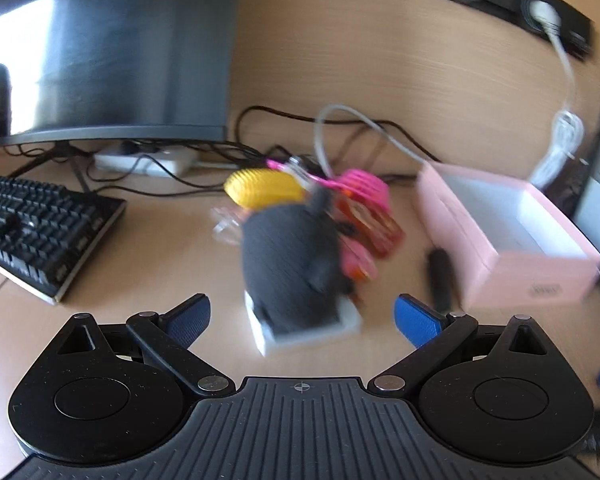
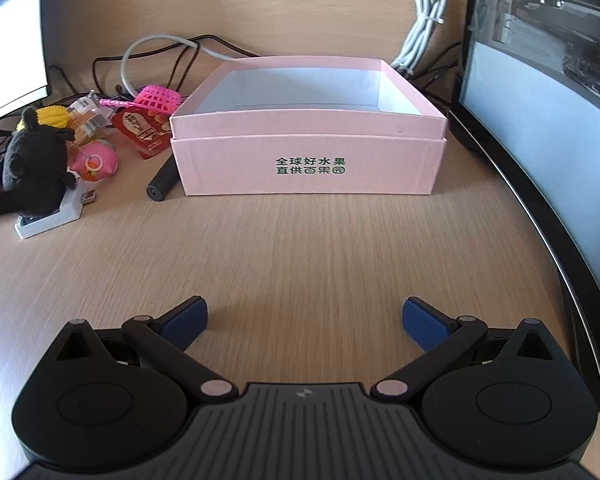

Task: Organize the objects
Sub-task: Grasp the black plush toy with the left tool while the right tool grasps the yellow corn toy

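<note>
A pink open box [image 2: 308, 164] stands on the wooden desk; it also shows in the left wrist view [image 1: 512, 264], blurred. Left of it lies a pile: a black plush toy [image 2: 36, 168] on a white USB hub [image 2: 48, 220], a yellow item [image 2: 52, 115], a pink toy [image 2: 96, 162], a red snack packet [image 2: 142, 130], a pink mesh swatter [image 2: 158, 98] and a black cylinder [image 2: 162, 184]. My left gripper [image 1: 302, 320] is open, just before the plush toy [image 1: 292, 264]. My right gripper [image 2: 304, 320] is open and empty, well in front of the box.
A keyboard [image 1: 40, 232] and a monitor [image 1: 112, 52] stand at the left. Cables [image 1: 340, 128] and a power strip [image 1: 144, 162] run along the back wall. A second dark screen [image 2: 548, 128] stands at the right of the box.
</note>
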{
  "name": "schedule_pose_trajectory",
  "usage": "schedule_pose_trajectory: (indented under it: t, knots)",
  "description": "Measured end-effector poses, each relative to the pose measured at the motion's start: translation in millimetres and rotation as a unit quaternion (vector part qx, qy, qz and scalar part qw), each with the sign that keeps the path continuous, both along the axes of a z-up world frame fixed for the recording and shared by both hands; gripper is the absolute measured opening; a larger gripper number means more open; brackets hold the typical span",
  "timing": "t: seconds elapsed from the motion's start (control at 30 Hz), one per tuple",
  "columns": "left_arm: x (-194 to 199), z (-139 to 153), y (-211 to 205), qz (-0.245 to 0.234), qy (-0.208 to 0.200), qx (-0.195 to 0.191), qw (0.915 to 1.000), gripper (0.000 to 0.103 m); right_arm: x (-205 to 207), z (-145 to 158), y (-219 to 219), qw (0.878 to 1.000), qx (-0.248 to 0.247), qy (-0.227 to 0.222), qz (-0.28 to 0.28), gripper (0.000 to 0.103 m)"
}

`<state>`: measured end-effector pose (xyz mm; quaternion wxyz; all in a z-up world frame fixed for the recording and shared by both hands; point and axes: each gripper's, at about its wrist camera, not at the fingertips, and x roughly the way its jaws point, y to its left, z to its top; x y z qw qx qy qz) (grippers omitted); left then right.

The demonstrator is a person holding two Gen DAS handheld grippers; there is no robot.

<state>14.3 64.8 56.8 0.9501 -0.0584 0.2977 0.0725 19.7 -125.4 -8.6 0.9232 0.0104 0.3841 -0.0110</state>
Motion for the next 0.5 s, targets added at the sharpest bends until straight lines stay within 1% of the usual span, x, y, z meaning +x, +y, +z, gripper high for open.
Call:
schedule_pose_trajectory:
  t: [0.07, 0.17, 0.27, 0.3, 0.37, 0.4, 0.43, 0.5]
  knots:
    - [19.4, 3.7, 12.1, 0.002, 0.008, -0.001, 1.0, 0.101, 2.8, 1.7, 0.1, 1.0, 0.0, 0.009, -0.004, 0.103]
    - [42.7, 3.5, 19.3, -0.012, 0.022, -0.006, 0.9997, 0.101, 8.0, 4.9, 0.1, 1.0, -0.001, 0.027, -0.002, 0.103]
    - [55.5, -1.5, 23.9, -0.03, 0.025, -0.02, 0.999, 0.101, 16.0, 10.6, -0.8, 0.998, 0.007, 0.056, -0.01, 0.103]
    - [58.3, -4.3, 25.7, -0.037, 0.026, -0.024, 0.9987, 0.099, 16.6, 12.9, -1.0, 0.998, 0.017, 0.064, -0.016, 0.103]
    - [59.5, -5.8, 30.9, -0.047, 0.024, -0.032, 0.9981, 0.072, 13.5, 21.4, -0.1, 0.997, 0.047, 0.057, -0.037, 0.103]
    - [60.8, -6.2, 34.7, -0.051, 0.025, -0.039, 0.9976, 0.072, 11.1, 27.5, 3.4, 0.997, 0.051, 0.048, -0.042, 0.103]
    - [61.3, -5.9, 36.2, -0.051, 0.026, -0.043, 0.9974, 0.072, 8.8, 34.4, 10.0, 0.997, 0.044, 0.037, -0.041, 0.103]
    - [63.5, -4.1, 38.8, -0.053, 0.035, -0.052, 0.9966, 0.071, 4.7, 46.7, 27.8, 0.999, 0.011, 0.016, -0.028, 0.103]
